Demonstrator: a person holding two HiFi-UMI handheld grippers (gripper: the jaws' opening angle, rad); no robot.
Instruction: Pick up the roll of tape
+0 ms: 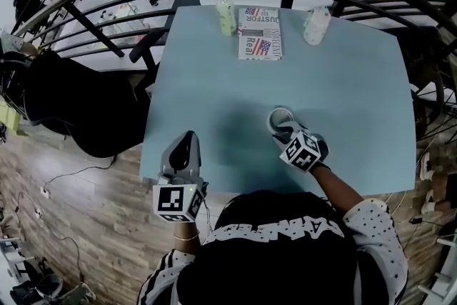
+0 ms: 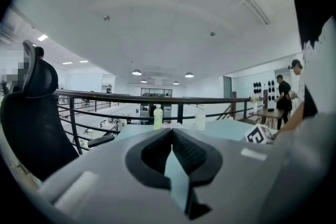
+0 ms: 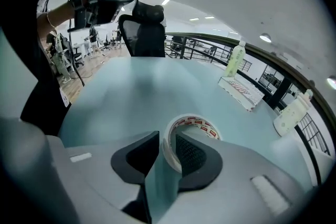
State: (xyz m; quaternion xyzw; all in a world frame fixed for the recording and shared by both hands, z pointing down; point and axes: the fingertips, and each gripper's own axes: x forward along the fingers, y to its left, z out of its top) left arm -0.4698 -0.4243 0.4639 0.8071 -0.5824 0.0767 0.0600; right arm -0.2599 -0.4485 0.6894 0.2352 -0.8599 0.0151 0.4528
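One step in hand: the grasp on the roll of tape (image 3: 191,124) is being set up; nothing is lifted yet.
Roll of tape: laid flat on the surface (image 1: 214,82), near its front edge, right of middle; a squat ring of pale glossy film with red print.
Right tool (image 3: 168,139): jaws held apart astride the ring's wall, one ribbed black pad inside the hole.
Left tool (image 2: 171,134): jaws brought together, empty, over the surface's front left edge.
Next move: closing squarely on the thin, slick wall is judged necessary before lifting.
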